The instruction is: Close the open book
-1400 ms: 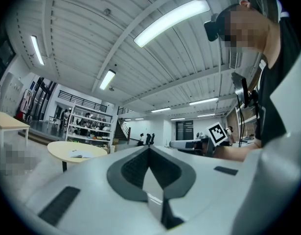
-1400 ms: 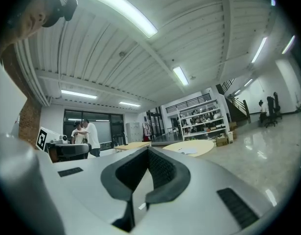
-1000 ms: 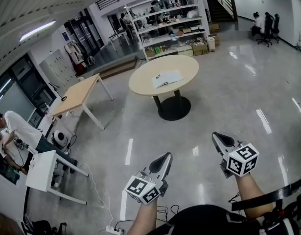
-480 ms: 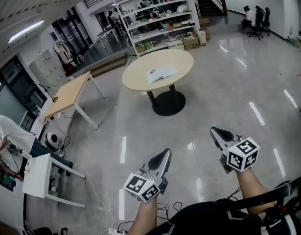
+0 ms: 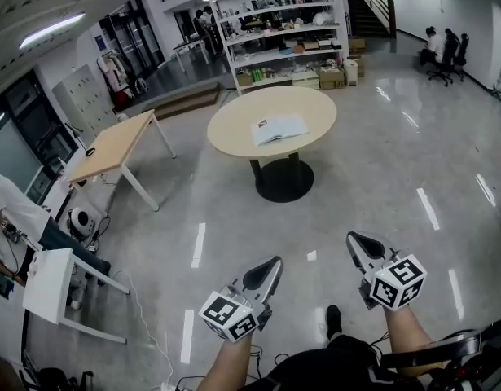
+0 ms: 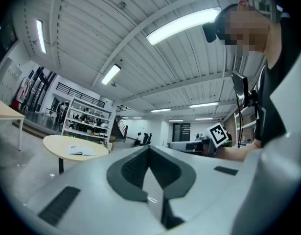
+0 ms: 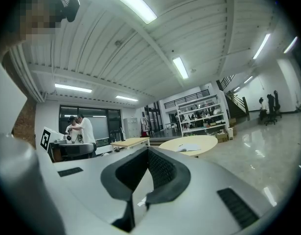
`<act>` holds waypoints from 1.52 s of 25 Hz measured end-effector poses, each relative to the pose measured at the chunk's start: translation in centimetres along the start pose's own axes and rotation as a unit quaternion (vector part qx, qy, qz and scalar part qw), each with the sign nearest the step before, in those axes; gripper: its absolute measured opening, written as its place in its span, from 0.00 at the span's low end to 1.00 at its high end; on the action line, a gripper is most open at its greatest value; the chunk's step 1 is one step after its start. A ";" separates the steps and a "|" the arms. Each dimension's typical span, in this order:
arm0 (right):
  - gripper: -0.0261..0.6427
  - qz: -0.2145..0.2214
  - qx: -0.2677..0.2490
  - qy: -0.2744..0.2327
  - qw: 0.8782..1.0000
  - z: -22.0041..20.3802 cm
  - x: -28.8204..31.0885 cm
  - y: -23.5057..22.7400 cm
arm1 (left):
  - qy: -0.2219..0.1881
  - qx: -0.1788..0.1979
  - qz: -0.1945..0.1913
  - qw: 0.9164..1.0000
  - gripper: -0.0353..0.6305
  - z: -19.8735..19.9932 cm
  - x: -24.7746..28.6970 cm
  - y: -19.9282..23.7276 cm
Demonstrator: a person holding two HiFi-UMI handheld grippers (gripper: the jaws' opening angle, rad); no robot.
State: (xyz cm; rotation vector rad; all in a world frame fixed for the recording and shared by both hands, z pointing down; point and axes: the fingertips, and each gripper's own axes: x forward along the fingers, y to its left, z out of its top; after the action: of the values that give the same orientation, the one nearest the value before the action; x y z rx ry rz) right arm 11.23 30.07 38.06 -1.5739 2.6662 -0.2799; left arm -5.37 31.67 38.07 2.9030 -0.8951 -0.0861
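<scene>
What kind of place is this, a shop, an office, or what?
Most likely an open-plan office or lab workspace: tall shelving loaded with boxes and gear, a round table with an open book, and people on office chairs across a polished floor.

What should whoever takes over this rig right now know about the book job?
Left gripper: jaws together, empty, pointing level out in front.
Right gripper: the same, shut on nothing.
Book: lies open on the round table, well across the floor from both grippers. Nothing touches it.
Done: nothing on the book yet.
Left: get up to the table, then probably fold one half of the book over the other so it lies closed.
</scene>
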 end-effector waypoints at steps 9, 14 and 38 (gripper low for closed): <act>0.04 0.047 -0.025 -0.001 0.999 3.2 11.5 -11.3 | -0.016 0.003 0.044 0.999 0.05 2.3 12.3 10.6; 0.04 0.058 -0.050 -0.004 0.997 5.3 16.7 -16.8 | -0.022 -0.014 0.061 0.998 0.05 2.6 17.9 15.0; 0.04 0.013 -0.085 -0.009 0.996 10.2 51.3 -24.8 | -0.011 0.004 0.043 0.999 0.05 6.2 30.0 49.6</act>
State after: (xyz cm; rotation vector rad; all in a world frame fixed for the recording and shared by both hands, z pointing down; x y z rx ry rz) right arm 8.89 -27.70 35.50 -1.5741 2.7606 -0.0383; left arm -8.81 -26.56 36.87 2.8728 -1.0236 -0.1063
